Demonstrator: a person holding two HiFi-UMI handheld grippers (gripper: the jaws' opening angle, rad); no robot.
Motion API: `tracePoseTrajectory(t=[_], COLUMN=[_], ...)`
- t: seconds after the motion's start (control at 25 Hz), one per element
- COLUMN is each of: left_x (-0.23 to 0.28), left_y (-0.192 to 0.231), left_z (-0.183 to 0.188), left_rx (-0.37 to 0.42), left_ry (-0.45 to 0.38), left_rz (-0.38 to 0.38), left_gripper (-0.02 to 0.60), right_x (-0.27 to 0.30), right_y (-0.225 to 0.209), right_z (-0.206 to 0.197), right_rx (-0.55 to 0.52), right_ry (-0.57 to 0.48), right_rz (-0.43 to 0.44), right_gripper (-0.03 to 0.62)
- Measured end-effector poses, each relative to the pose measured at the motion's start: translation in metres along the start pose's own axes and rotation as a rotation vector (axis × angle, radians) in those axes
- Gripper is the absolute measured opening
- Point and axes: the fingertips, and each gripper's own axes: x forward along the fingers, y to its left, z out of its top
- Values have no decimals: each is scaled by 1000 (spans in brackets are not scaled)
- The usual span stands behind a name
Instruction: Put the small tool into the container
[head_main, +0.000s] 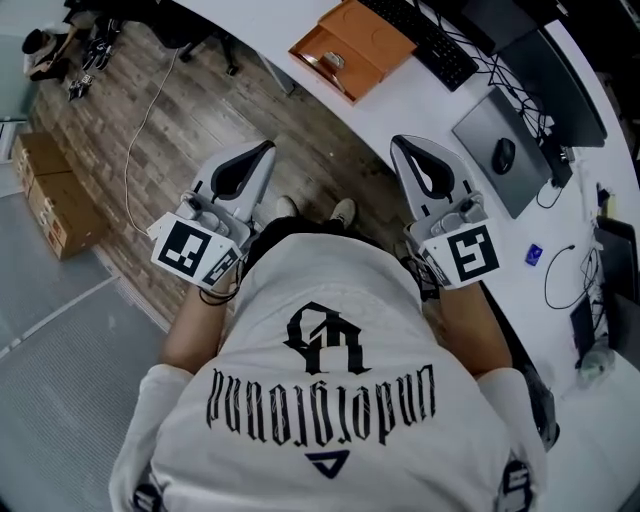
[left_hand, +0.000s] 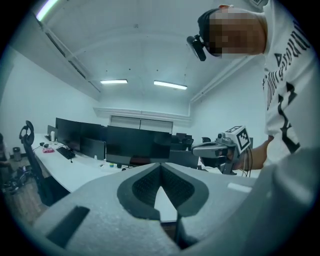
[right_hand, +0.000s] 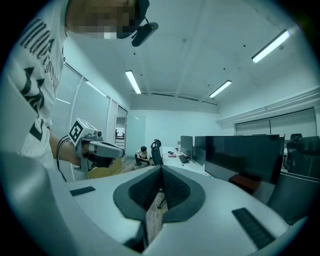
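Note:
An orange container (head_main: 352, 44) sits on the curved white desk (head_main: 420, 105), far ahead of me. A small metallic thing (head_main: 333, 60) lies in its open front compartment; I cannot tell what it is. My left gripper (head_main: 265, 149) (left_hand: 161, 166) is held close to my body over the wooden floor, its jaws shut with nothing between them. My right gripper (head_main: 398, 142) (right_hand: 161, 168) is level with it by the desk edge, also shut and empty. Each gripper shows in the other's view: the right gripper (left_hand: 220, 149) and the left gripper (right_hand: 102, 148).
On the desk are a black keyboard (head_main: 425, 38), a grey pad with a mouse (head_main: 503, 155), monitors and cables. Cardboard boxes (head_main: 48, 195) stand on the floor at left, with a white cable (head_main: 140, 130) nearby. A person (right_hand: 143, 155) sits on the floor beside a chair.

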Motion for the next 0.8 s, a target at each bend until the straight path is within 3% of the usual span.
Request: tracePoseTrajectory(t=[0.4, 0.8], left_x=[-36, -121], left_y=[-9, -18], left_z=[1, 0], left_rx=[13, 21], left_ry=[-19, -52], left_rz=[-70, -138], left_gripper=[14, 14], right_x=[-30, -40], right_y=[35, 121], right_z=[3, 20], right_rx=[15, 21], right_ry=[7, -13], right_rz=[-97, -159], right_gripper=[15, 15])
